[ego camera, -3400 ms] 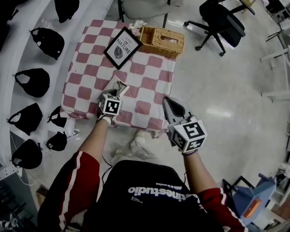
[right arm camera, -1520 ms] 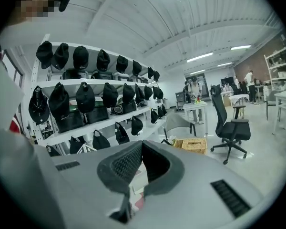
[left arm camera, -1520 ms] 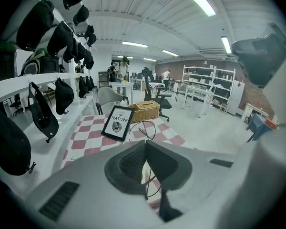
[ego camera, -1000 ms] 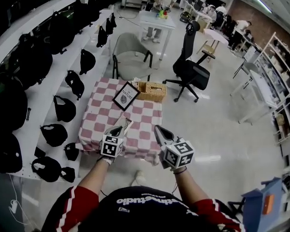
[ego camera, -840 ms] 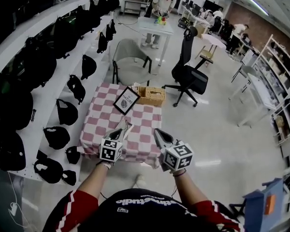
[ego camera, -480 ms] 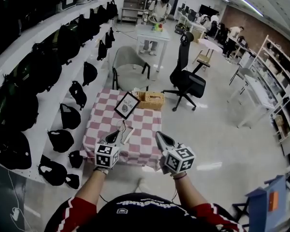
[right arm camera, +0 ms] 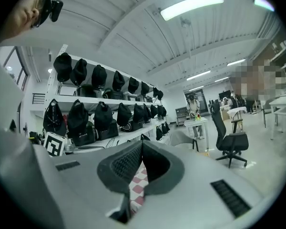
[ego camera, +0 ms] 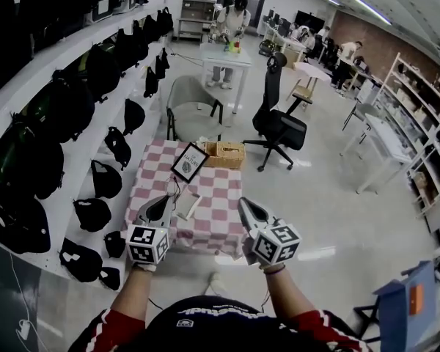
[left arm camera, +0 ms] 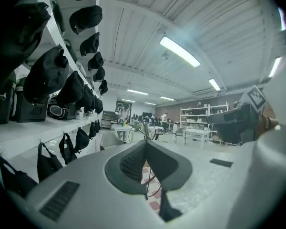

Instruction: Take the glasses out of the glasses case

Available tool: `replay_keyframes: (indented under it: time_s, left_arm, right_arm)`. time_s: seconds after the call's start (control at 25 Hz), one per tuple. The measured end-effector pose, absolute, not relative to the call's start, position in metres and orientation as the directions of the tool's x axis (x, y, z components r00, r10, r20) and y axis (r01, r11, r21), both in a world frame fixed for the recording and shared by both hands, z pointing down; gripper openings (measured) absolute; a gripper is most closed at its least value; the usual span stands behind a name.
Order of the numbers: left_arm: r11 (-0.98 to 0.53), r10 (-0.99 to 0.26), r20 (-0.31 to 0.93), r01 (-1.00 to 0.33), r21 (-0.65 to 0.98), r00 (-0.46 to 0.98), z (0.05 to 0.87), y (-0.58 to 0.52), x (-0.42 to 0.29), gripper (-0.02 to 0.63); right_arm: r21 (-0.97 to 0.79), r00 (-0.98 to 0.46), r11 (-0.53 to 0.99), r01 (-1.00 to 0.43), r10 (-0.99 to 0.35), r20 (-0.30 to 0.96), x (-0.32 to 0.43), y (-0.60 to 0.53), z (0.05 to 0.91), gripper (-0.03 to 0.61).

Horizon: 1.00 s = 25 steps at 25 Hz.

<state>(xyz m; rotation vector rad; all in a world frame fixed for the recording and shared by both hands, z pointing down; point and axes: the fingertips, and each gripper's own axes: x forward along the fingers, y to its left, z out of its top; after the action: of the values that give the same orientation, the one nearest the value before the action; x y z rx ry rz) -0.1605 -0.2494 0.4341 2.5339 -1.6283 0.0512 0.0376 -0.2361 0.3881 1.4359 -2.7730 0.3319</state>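
the glasses [left arm camera: 147, 191] are a thin, dark wire frame, so fine that only loops of wire show: a round rim stands up above the left gripper [left arm camera: 144, 144], and another curve hangs below where its jaws meet. the jaws are closed on the wire, pinching it between their ribbed pads. the glasses are held in the air, clear of the glasses case [ego camera: 187, 204]. the case is a pale, flat oblong lying on the pink-and-white checked cloth of the worktop [ego camera: 227, 222], just ahead of the left gripper.

the right gripper [right arm camera: 142, 144] has its jaws pressed together with nothing between them; checked cloth shows below them.

the head view lays out the whole worktop: a black picture frame [ego camera: 190, 162] and a wicker basket [ego camera: 221, 154] sit at its far edge, with a grey chair [ego camera: 191, 101] and a black office chair [ego camera: 279, 127] beyond. in that view the glasses are little more than a faint dark line by the left jaws. only the left gripper view shows the wire frame plainly. the gripper views do not show the case.
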Motion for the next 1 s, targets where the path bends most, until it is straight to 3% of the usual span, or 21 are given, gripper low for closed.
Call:
replay_keyframes:
  time_s: [1.0]
  left_arm:
    - [-0.388, -0.921, -0.036, -0.921, 0.038, 0.387, 0.357, -0.203, -0.187, 0.009]
  right_arm:
    - [-0.128, -0.485, 0.479, -0.868, -0.874, 0.017, 0.061, -0.204, 0.355, 0.004]
